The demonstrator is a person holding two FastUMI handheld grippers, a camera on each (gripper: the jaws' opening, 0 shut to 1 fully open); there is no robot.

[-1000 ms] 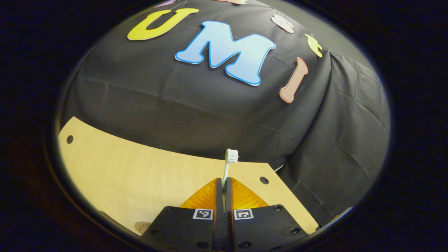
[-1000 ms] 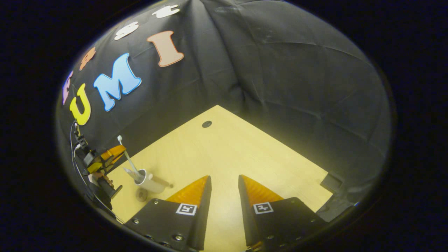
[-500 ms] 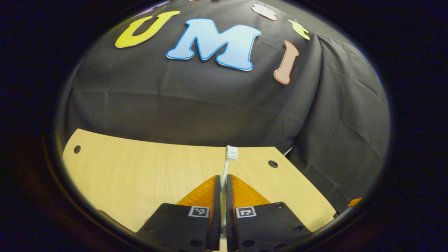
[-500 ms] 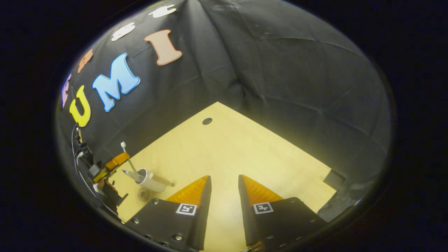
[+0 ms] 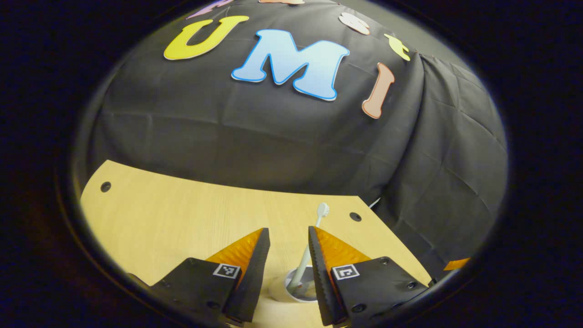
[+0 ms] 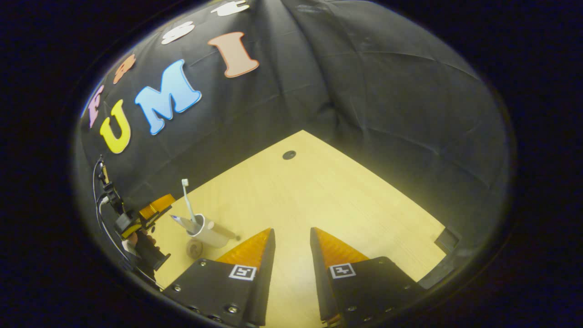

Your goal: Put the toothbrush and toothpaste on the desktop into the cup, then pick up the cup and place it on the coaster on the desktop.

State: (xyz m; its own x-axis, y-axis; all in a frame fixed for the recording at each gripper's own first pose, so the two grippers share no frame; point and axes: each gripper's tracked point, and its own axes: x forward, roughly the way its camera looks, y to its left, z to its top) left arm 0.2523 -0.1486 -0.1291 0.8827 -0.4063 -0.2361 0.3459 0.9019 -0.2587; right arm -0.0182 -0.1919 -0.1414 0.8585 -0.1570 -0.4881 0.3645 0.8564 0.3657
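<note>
In the left gripper view the white toothbrush [image 5: 311, 246] stands in the white cup [image 5: 278, 291], bristle end up, leaning right. My left gripper [image 5: 288, 238] hangs just above the cup, open, its fingers either side of the brush without pressing it. In the right gripper view the same cup [image 6: 210, 231] stands at the left of the wooden desktop [image 6: 319, 196], holding the toothbrush [image 6: 187, 198] and the toothpaste tube [image 6: 183, 222]. A small round coaster [image 6: 194, 248] lies just in front of the cup. The left gripper [image 6: 155, 208] shows beside the cup there. My right gripper [image 6: 291, 237] is open over bare desktop.
The black cloth wall closes the desk's far side and right side. Round cable holes [image 5: 355, 217] [image 5: 105, 187] [image 6: 288, 155] sit near the desk's corners. A hand [image 6: 141, 241] and cables [image 6: 102, 191] show at the left edge of the right gripper view.
My left gripper opened and let go of the toothbrush, which now stands in the cup and leans right. The right gripper shifted only slightly.
</note>
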